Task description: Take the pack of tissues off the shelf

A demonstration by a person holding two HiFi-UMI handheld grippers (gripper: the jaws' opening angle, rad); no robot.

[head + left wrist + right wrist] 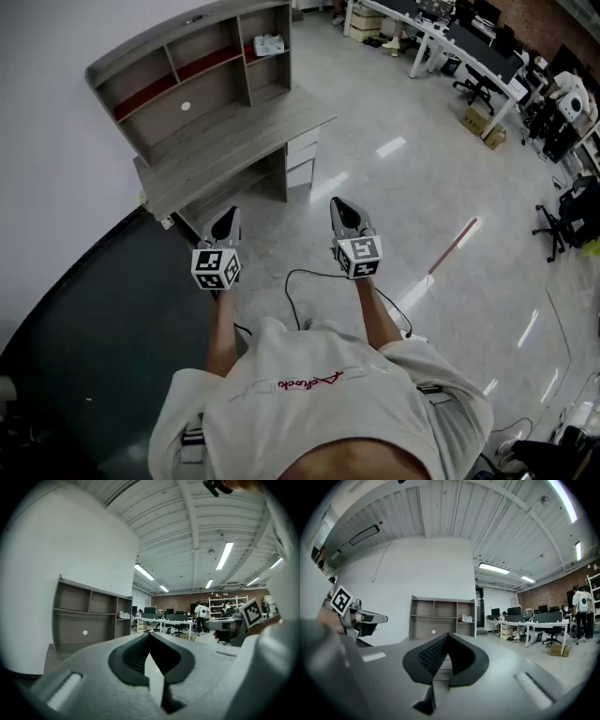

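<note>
The pack of tissues (268, 44) is a small white packet in the upper right compartment of the grey shelf unit (192, 70) on top of a desk. It shows far off in the left gripper view (123, 615) and the right gripper view (467, 618). My left gripper (231, 212) and right gripper (337, 202) are held side by side over the floor, well short of the desk, both pointing toward it. Each is shut with nothing in it, as the left gripper (150, 633) and the right gripper (448, 635) show in their own views.
The desk (234, 145) has white drawers (302, 157) at its right end and stands against a white wall. A dark mat (84, 319) lies at the left and a black cable (309, 281) trails on the glossy floor. Office desks and chairs (469, 56) stand at the far right.
</note>
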